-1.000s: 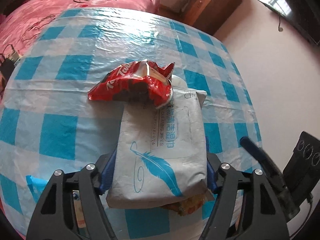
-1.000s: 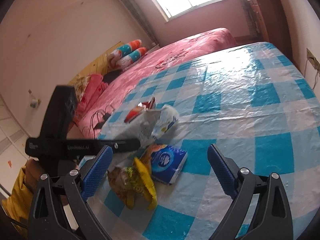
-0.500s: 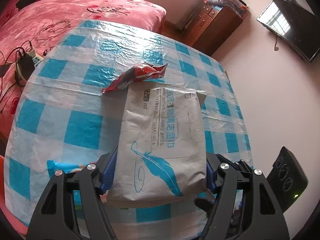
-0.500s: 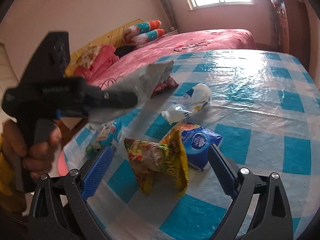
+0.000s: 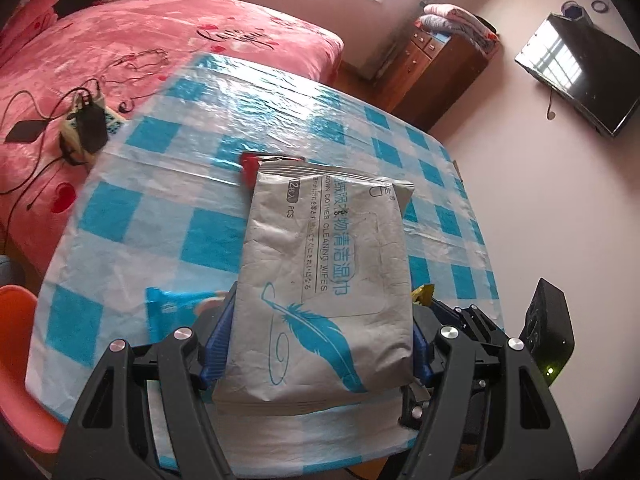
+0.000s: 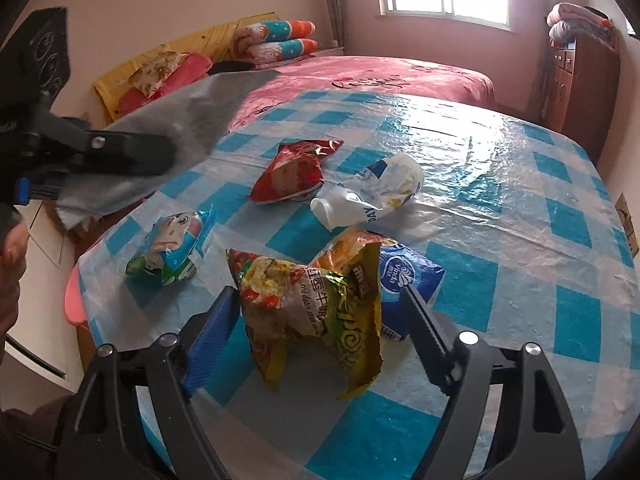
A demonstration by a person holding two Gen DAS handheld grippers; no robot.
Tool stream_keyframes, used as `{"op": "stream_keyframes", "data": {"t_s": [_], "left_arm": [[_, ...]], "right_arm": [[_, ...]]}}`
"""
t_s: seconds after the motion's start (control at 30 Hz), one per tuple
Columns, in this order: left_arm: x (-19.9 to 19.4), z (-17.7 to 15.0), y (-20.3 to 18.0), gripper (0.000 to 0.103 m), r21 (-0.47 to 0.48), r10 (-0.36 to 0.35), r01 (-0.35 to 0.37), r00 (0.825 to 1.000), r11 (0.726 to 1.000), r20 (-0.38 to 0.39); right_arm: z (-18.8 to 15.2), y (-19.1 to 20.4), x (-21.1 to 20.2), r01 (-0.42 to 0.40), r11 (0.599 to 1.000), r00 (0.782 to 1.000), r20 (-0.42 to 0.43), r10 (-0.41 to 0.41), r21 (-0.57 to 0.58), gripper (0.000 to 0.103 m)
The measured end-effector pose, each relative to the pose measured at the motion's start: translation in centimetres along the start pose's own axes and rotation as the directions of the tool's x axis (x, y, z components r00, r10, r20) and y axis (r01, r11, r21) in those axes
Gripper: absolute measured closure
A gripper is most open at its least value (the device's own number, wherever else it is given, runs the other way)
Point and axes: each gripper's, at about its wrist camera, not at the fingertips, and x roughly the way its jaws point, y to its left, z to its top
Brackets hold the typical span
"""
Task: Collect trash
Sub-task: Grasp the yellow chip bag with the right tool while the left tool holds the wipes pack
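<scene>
Above the table (image 6: 520, 184), left gripper (image 5: 320, 340) fingers clamped on wipes pack (image 5: 328, 264); right gripper (image 6: 316, 320) fingers closing around yellow wrapper (image 6: 316, 304).

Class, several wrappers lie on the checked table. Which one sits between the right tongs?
The yellow noodle wrapper. It stands between the closing right tongs; the red wrapper and cartoon packet lie farther off.

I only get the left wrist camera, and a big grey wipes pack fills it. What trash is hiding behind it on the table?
Observer: A crumpled yellow snack wrapper stands between the closing jaws of the right hand-held gripper, which do not grip it yet.
Operator: Anything behind that wrapper?
Observer: A blue tissue pack lies right behind it.
Operator: And farther out?
Observer: A crushed white bottle lies beside a red snack bag.
</scene>
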Motion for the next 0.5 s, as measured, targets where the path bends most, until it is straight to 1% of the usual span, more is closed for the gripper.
{"op": "stream_keyframes", "data": {"t_s": [0.03, 0.07, 0.1, 0.13, 0.3, 0.4, 0.5], "left_arm": [[-0.3, -0.1, 0.2, 0.033, 0.002, 0.013, -0.013, 1.000, 1.000, 0.008], [-0.5, -0.3, 0.5, 0.033, 0.004, 0.025, -0.026, 1.000, 1.000, 0.015], [-0.6, -0.4, 0.7, 0.033, 0.005, 0.029, -0.030, 0.999, 1.000, 0.017], [-0.7, -0.5, 1.0, 0.033, 0.003, 0.033, -0.033, 0.999, 0.999, 0.018], [-1.2, -1.0, 2.3, 0.033, -0.003, 0.063, -0.063, 0.998, 0.998, 0.031], [-1.5, -1.2, 3.3, 0.033, -0.018, 0.067, -0.066, 0.997, 0.998, 0.039], [-1.9, -1.5, 4.2, 0.033, -0.027, 0.074, -0.073, 0.996, 0.997, 0.047]], "right_arm": [[0.0, 0.0, 0.0, 0.000, 1.000, 1.000, 0.003, 0.000, 0.000, 0.029], [0.0, 0.0, 0.0, 0.000, 1.000, 1.000, 0.006, 0.000, 0.001, 0.033], [0.0, -0.1, 0.1, 0.003, 1.000, 1.000, 0.008, -0.003, 0.001, 0.039], [-0.1, 0.2, -0.1, 0.009, 1.000, 1.000, 0.008, -0.009, 0.000, 0.040], [-0.1, 0.1, -0.3, 0.010, 1.000, 1.000, 0.015, -0.010, -0.007, 0.043], [0.0, 0.0, -0.4, 0.013, 1.000, 1.000, 0.019, -0.013, -0.001, 0.046], [0.0, -0.3, -0.5, 0.009, 1.000, 0.999, 0.031, -0.010, 0.013, 0.046]]}}
